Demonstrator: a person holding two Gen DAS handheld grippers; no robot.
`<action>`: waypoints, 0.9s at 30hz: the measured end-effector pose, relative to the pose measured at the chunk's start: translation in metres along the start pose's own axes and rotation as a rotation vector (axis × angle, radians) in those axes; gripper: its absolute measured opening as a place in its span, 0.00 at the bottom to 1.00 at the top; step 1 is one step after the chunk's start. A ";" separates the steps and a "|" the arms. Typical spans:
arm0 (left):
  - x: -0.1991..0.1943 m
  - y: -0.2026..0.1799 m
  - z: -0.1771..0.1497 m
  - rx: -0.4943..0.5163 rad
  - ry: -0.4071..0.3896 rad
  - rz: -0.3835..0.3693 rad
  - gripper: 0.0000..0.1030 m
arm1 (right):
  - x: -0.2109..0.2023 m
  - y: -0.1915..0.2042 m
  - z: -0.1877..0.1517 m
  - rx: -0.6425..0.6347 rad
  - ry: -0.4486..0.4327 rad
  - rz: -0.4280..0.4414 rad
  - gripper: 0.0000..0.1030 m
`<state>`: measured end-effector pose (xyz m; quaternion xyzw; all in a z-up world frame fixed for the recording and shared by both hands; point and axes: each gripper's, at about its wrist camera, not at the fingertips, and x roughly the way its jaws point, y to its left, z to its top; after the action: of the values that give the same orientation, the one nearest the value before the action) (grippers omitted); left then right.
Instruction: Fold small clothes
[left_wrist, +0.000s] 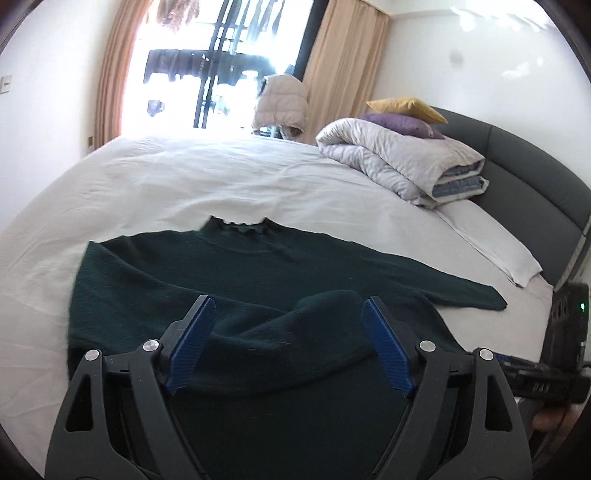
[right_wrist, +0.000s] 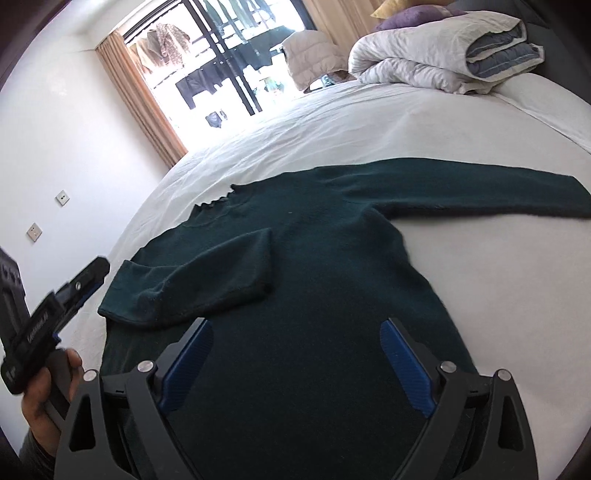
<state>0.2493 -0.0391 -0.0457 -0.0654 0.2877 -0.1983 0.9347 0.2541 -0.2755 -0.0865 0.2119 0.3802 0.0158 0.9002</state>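
Dark green knit sweater (right_wrist: 314, 258) lies flat on the white bed sheet (right_wrist: 480, 295), ruffled collar (right_wrist: 218, 201) pointing toward the window. 1 sleeve (right_wrist: 192, 280) is folded in across the chest; the other sleeve (right_wrist: 480, 188) is stretched straight out over the sheet.

Left gripper (left_wrist: 288, 317): jaws wide apart, nothing held, hovering just above the folded sleeve. Right gripper (right_wrist: 297, 336): jaws also wide apart and empty, over the lower body of the sweater. Contact with the fabric cannot be told in either view.

Judged stage: 1 of 2 sleeves done; outstretched sleeve likely next.

Risks:
- Thick knit. A pinch may catch 2 layers at once and drag the body or the folded sleeve out of place.
- Sheet is loose and wrinkled; a low grab could take sheet along with the cuff.
- Lifting from 1 point only may skew the fold.
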 end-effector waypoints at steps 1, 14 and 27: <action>-0.004 0.014 -0.004 -0.022 -0.005 0.028 0.79 | 0.008 0.005 0.009 -0.009 0.003 0.004 0.94; 0.010 0.123 -0.054 -0.346 0.056 0.056 0.79 | 0.138 0.024 0.061 0.015 0.264 0.083 0.57; 0.021 0.134 -0.055 -0.334 0.048 0.092 0.79 | 0.110 0.058 0.112 -0.139 0.151 0.105 0.08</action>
<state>0.2785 0.0744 -0.1336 -0.2019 0.3414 -0.1060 0.9119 0.4172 -0.2437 -0.0687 0.1669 0.4331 0.1052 0.8795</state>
